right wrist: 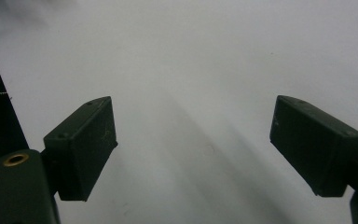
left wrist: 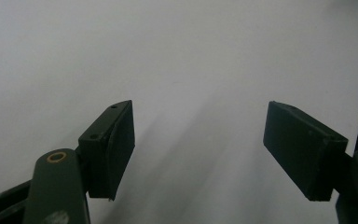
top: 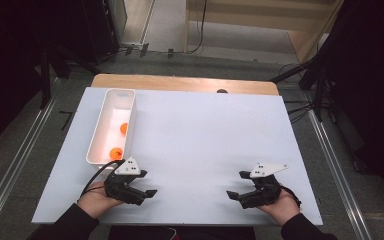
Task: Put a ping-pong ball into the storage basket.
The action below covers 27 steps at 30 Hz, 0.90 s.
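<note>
High view: we hold the left gripper (top: pixel 150 192) at the near left of the white sheet (top: pixel 205 135), just beside the near end of the white bin (top: pixel 111 127), and the right gripper (top: pixel 232 195) at the near right, well apart from it; both point inward toward the middle of the sheet. Two orange balls (top: pixel 116 152) (top: pixel 124 128) lie inside the bin, one near its close end, one toward the middle, neither touched. Bare wooden table edge (top: pixel 180 82) shows beyond the sheet, with a small dark spot (top: pixel 222 91) on it, and cables (top: pixel 300 107) run on the floor at the right. Left gripper view: the jaws stand parted over bare sheet, with nothing between them. Right gripper view: likewise parted, wide, and empty. Judged risks: the bin's near wall stands between the left gripper and the closer ball, so a low, flat reach could knock the wall and shove or tip the light bin; the balls are round and smooth, so an off-centre pinch may squirt one away to roll about inside or off the sheet. The trailing cable (top: pixel 97 175) of the left gripper lies close to the bin's corner and could snag it. Nothing stands in the way across the middle of the sheet.
</note>
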Tool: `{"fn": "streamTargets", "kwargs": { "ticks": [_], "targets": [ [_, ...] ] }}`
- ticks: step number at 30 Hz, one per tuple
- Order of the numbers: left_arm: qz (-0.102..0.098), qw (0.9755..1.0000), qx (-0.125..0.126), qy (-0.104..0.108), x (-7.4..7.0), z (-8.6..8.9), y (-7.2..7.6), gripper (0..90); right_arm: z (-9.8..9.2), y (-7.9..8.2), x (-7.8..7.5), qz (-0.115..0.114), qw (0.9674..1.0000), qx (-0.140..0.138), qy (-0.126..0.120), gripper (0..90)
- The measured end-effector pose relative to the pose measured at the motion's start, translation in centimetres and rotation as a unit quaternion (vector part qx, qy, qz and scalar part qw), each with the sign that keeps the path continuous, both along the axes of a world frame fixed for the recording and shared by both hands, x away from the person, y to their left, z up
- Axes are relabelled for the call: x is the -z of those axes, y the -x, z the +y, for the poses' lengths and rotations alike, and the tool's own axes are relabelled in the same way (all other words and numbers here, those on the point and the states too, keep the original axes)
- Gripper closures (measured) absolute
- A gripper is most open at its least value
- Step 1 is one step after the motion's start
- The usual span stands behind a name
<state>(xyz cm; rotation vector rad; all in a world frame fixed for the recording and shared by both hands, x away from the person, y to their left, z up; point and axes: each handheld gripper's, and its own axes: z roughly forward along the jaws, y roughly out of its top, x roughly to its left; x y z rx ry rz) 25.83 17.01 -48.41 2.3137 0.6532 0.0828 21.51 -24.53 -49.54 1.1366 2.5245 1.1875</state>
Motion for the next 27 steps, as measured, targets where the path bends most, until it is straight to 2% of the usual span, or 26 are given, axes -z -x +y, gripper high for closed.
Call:
{"fn": "streamTargets", "kwargs": {
  "ticks": [27],
  "targets": [
    [0.001,1.0000,-0.001,-0.004,0.08,0.23,-0.10,25.2,0.02,0.00,0.06,0.001,1.0000,-0.004,0.002,13.1]
  ]
}}
